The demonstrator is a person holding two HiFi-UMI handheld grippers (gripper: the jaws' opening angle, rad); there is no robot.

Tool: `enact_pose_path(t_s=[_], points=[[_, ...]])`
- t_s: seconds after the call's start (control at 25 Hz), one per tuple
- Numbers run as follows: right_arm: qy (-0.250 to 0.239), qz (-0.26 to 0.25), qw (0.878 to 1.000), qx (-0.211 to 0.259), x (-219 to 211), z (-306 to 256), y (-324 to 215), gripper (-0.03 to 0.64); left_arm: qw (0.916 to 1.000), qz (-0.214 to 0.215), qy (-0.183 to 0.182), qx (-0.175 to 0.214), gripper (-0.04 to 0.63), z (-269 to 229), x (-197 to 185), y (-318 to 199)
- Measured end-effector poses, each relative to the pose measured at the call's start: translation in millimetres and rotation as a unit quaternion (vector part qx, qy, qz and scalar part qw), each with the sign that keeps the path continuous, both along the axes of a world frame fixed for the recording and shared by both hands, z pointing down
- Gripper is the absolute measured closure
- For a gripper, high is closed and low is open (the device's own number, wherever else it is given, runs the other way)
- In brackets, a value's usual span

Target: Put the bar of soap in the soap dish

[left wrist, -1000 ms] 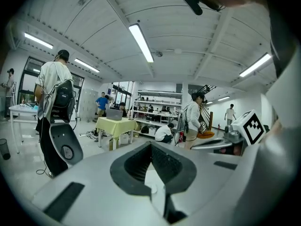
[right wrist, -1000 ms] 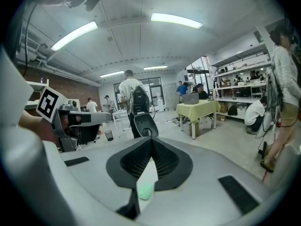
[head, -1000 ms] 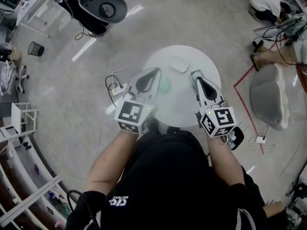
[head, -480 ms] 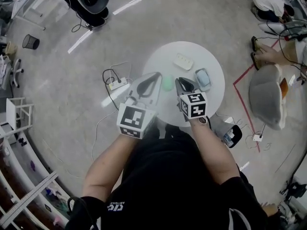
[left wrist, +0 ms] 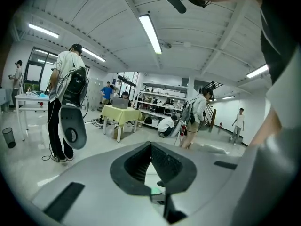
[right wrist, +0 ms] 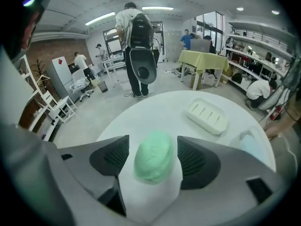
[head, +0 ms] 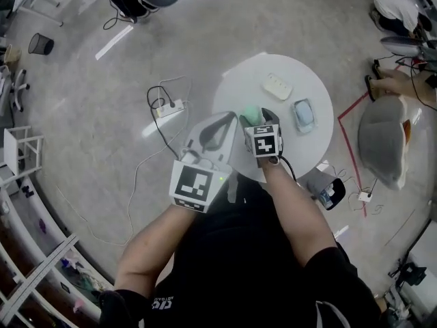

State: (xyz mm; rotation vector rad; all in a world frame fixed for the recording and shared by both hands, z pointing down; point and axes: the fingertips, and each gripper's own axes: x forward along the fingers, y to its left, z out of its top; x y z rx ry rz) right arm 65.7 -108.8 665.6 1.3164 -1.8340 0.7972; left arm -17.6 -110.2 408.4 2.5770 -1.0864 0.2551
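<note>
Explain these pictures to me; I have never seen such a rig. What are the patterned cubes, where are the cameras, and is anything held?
There is no robot: a person holds a gripper in each hand, and the cubes are part of those. One picture looks down from the person's head; the other two look along each gripper's jaws. On the round white table lie a green bar of soap, a white soap dish and a pale blue item I cannot identify. The right gripper has just been opening its jaws; the soap lies between them, not squeezed. The left gripper is shut and empty.
</note>
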Motion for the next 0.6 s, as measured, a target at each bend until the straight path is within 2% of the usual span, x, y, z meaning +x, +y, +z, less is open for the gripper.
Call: enact_pose_path(t_s=[0.24, 0.44, 0.6], points=[[0.051, 0.012, 0.998, -0.022, 2, 25, -3, 0.302, 0.9998, -0.001, -0.005, -0.017, 0.586, 15, -4, 0], [0.039, 0.034, 0.998, -0.039, 0, 32, 0, 0.302, 0.9997, 0.005, 0.001, -0.024, 0.586, 18, 0, -2], [0.034, 0.018, 0.998, -0.040, -1, 29, 0, 0.313, 0.9996, -0.002, 0.003, -0.028, 0.586, 20, -1, -7]])
